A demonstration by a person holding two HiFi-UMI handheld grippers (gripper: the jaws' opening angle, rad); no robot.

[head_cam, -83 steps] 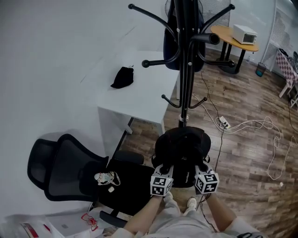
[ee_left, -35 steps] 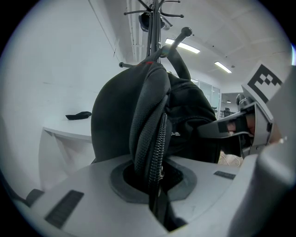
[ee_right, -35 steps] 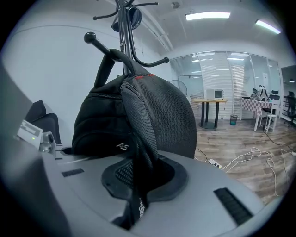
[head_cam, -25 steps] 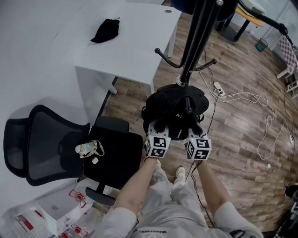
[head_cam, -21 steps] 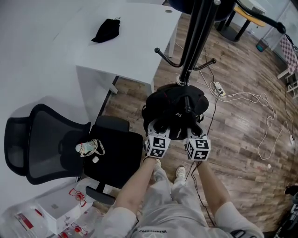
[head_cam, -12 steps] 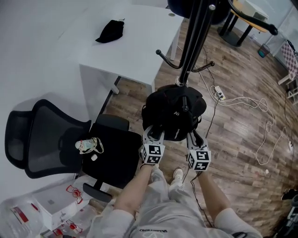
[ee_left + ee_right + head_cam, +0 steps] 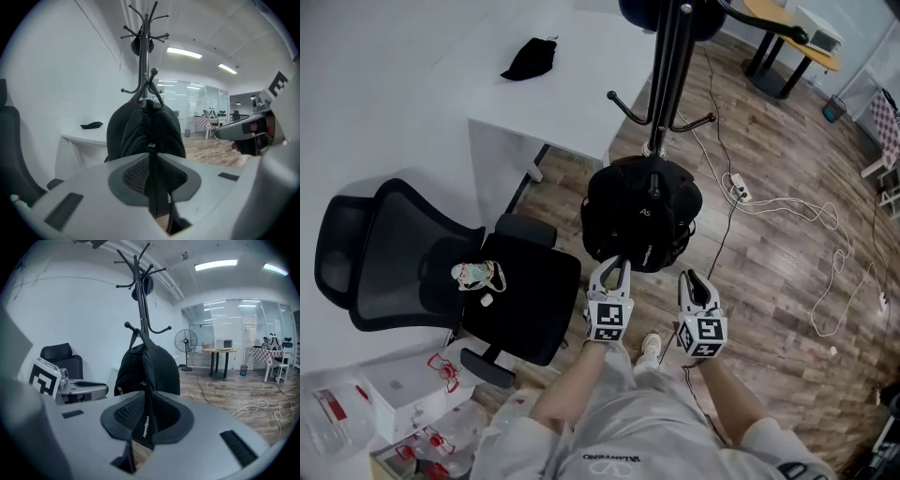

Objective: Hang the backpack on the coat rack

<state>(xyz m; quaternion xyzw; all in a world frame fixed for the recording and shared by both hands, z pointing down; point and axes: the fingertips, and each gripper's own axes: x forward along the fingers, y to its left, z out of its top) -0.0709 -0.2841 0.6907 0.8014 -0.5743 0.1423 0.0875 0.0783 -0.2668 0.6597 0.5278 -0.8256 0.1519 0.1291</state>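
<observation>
The black backpack (image 7: 642, 211) hangs against the pole of the black coat rack (image 7: 666, 84). In the left gripper view its top loop reaches up to a low hook (image 7: 152, 77). My left gripper (image 7: 617, 267) is just in front of the bag. Its jaws are closing, with a black shoulder strap (image 7: 154, 187) pinched between the pads. To its right, my right gripper (image 7: 692, 281) is shut on the other strap (image 7: 143, 423), which bears white lettering. Both straps run forward to the backpack (image 7: 150, 369).
A white desk (image 7: 581, 84) with a black cloth (image 7: 530, 58) stands left of the rack. A black office chair (image 7: 441, 272) is at the left. Cables and a power strip (image 7: 741, 192) lie on the wood floor at the right. Boxes (image 7: 394, 403) sit at the bottom left.
Both grippers have drawn back from the backpack toward the person and risen, each with a strap. The backpack now sits higher against the pole.
</observation>
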